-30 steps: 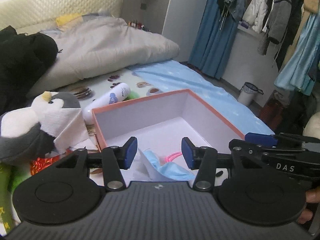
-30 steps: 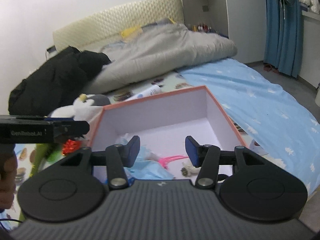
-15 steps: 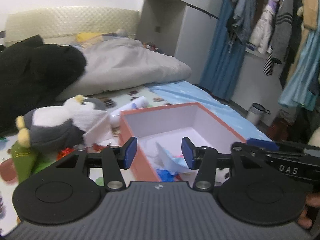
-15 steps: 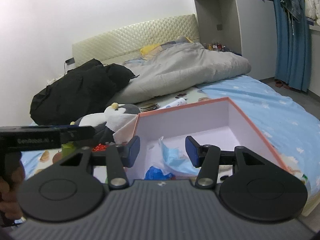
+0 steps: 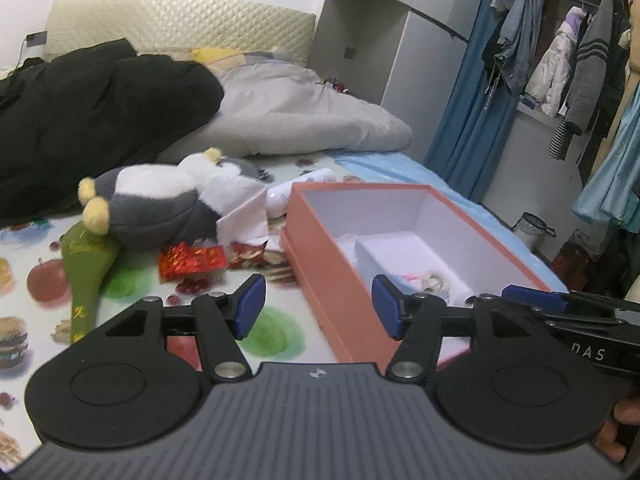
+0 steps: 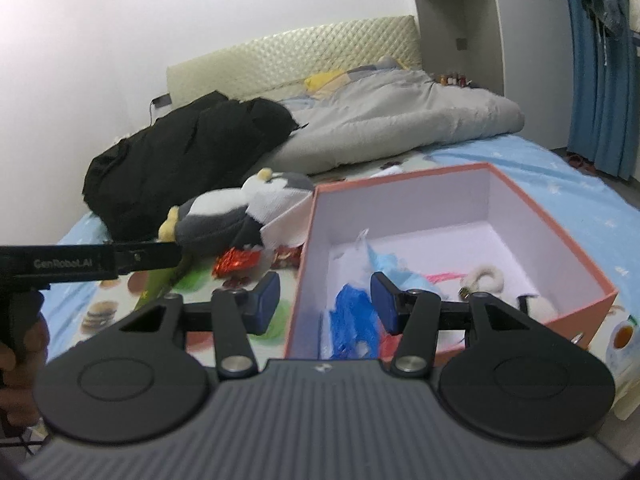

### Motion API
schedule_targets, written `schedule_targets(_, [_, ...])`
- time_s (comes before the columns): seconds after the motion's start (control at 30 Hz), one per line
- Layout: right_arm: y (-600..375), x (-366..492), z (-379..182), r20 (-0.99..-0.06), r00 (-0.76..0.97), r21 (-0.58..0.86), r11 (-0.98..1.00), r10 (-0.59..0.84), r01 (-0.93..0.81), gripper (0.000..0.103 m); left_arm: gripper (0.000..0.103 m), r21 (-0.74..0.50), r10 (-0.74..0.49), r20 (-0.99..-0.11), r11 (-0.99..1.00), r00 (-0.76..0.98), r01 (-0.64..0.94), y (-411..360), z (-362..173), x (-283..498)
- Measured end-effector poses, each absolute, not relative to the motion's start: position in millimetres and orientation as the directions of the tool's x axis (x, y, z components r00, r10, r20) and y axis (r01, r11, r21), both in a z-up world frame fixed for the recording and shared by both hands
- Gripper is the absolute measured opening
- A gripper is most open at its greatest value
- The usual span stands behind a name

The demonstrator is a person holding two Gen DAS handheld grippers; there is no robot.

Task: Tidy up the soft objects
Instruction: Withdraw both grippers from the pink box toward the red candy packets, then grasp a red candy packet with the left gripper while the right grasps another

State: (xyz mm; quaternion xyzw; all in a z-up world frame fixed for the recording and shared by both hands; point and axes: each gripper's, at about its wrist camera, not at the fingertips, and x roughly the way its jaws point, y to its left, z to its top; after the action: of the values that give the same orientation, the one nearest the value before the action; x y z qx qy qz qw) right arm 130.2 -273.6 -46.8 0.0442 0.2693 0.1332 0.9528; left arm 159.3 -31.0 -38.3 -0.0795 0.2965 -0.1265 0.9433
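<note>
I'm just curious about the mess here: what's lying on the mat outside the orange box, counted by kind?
Plush penguin: 1
White cloth: 1
White bottle: 1
Red snack packets: 2
Green paddle-shaped item: 1
Total: 6

My left gripper body (image 5: pixel 318 308) hides near end of orange box (image 5: pixel 340 280); box floor mostly out of sight behind its wall. Small white thing (image 5: pixel 436 280) inside too blurred to name. Plush penguin (image 5: pixel 160 200) covers top of green paddle-shaped thing (image 5: pixel 86 276). My right hand cut off at picture corner (image 5: pixel 624 428). In right view, blue crumpled thing (image 6: pixel 352 320) partly hidden behind gripper fingers (image 6: pixel 386 306); hand on left gripper (image 6: pixel 20 364) dark, cut by edge.
</note>
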Motion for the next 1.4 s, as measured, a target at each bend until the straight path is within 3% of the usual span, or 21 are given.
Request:
schedule_targets(0.77, [-195,91,-74,-0.566,0.747,0.098,0.928,0.349,-0.359,0.054,0.072,-0.24,-0.142,-0.608,0.971,0.781,-0.01,40,-70,98])
schedule_targets(0.9, [-188,88,-67,-0.552,0.754,0.095,0.925,0.356,-0.367,0.075,0.073,-0.269,-0.135,-0.607,0.962,0.783,-0.043,51,-66,92])
schedule_targets(0.97, [-183,94,-65,-0.553,0.754,0.093,0.926,0.354,-0.366,0.076,0.073,-0.266,-0.114,-0.601,0.962,0.791,-0.063,55,-64,93])
schedule_targets(1.3, [-149,166,-83,-0.56,0.745,0.13,0.926,0.364,-0.355,0.075,0.073,-0.346,-0.16,-0.624,0.934,0.764,-0.087,81,-99,180])
schedule_targets(1.4, [-139,197,-95,-0.577,0.751,0.124,0.943,0.321,-0.307,0.069,0.073,-0.349,-0.169,-0.634,0.933,0.754,-0.084,89,-114,225])
